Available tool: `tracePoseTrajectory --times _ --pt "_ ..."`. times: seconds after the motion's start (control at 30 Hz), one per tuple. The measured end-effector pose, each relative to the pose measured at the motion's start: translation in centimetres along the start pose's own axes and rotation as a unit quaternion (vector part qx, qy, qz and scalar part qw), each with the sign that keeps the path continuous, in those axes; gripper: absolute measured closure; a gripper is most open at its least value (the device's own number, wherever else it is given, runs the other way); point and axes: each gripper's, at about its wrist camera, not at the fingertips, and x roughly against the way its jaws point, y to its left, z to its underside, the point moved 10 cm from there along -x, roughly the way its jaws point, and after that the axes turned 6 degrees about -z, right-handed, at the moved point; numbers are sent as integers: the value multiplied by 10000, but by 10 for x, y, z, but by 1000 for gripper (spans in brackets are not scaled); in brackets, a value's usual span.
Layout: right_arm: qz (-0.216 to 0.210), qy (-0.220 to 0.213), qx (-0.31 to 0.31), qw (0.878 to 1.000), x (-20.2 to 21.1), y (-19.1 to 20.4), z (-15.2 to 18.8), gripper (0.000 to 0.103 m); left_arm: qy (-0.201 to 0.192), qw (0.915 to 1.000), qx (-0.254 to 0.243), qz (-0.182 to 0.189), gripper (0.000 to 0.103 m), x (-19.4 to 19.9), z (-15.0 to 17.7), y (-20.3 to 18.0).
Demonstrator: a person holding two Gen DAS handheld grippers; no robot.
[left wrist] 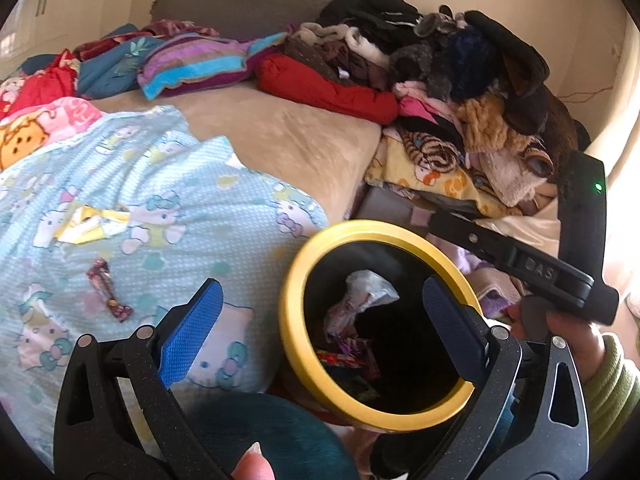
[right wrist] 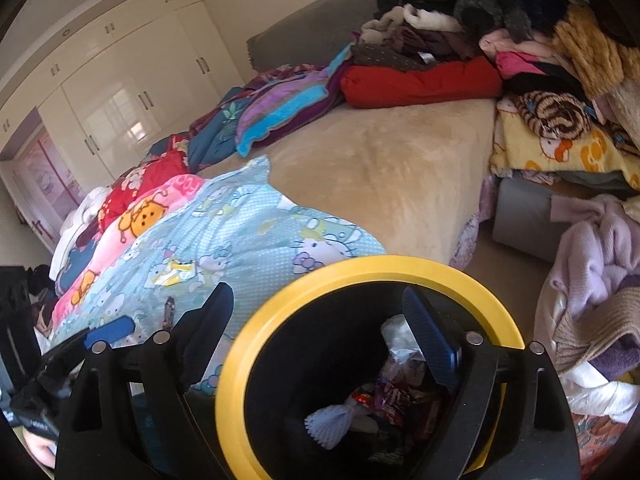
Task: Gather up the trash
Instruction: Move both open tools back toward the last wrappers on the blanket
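A black bin with a yellow rim [left wrist: 289, 320] [right wrist: 236, 364] stands beside the bed, holding a crumpled white wrapper [left wrist: 370, 290] and coloured wrappers [right wrist: 394, 396]. On the pale blue cartoon bedspread [left wrist: 168, 184] lie a dark red sweet wrapper [left wrist: 107, 290] [right wrist: 169, 307] and a yellow-white wrapper [left wrist: 90, 222] [right wrist: 176, 273]. My left gripper [left wrist: 324, 322] is open and empty, its right finger over the bin mouth. My right gripper [right wrist: 320, 334] is also open and empty above the bin. In the left wrist view its black frame [left wrist: 532, 268] shows at the right, held by a hand in a green sleeve.
A tall heap of clothes and blankets [left wrist: 460, 80] fills the bed's far right. A red bundle [left wrist: 328, 88] lies beside it. Lilac and white garments [right wrist: 592, 248] and a grey box [right wrist: 520, 216] sit on the floor right of the bin. Cream wardrobes [right wrist: 120, 100] line the far wall.
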Motion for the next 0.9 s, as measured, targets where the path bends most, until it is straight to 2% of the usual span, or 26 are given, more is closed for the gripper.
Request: tracePoseTrajectory --times 0.33,0.47,0.63,0.9 --pt "-311 89 643 9974 -20 55 -3 18 -388 9973 197 -585 11 17 -18 55" --pt "-403 296 1081 9929 -40 80 5 18 -468 9956 347 -736 11 21 -21 77" --pt "-501 552 1316 9885 -61 99 16 18 -524 9929 599 -888 11 24 -24 109" --pt "-754 987 1873 9744 -101 140 33 18 -551 9821 1259 -1289 11 25 -22 181"
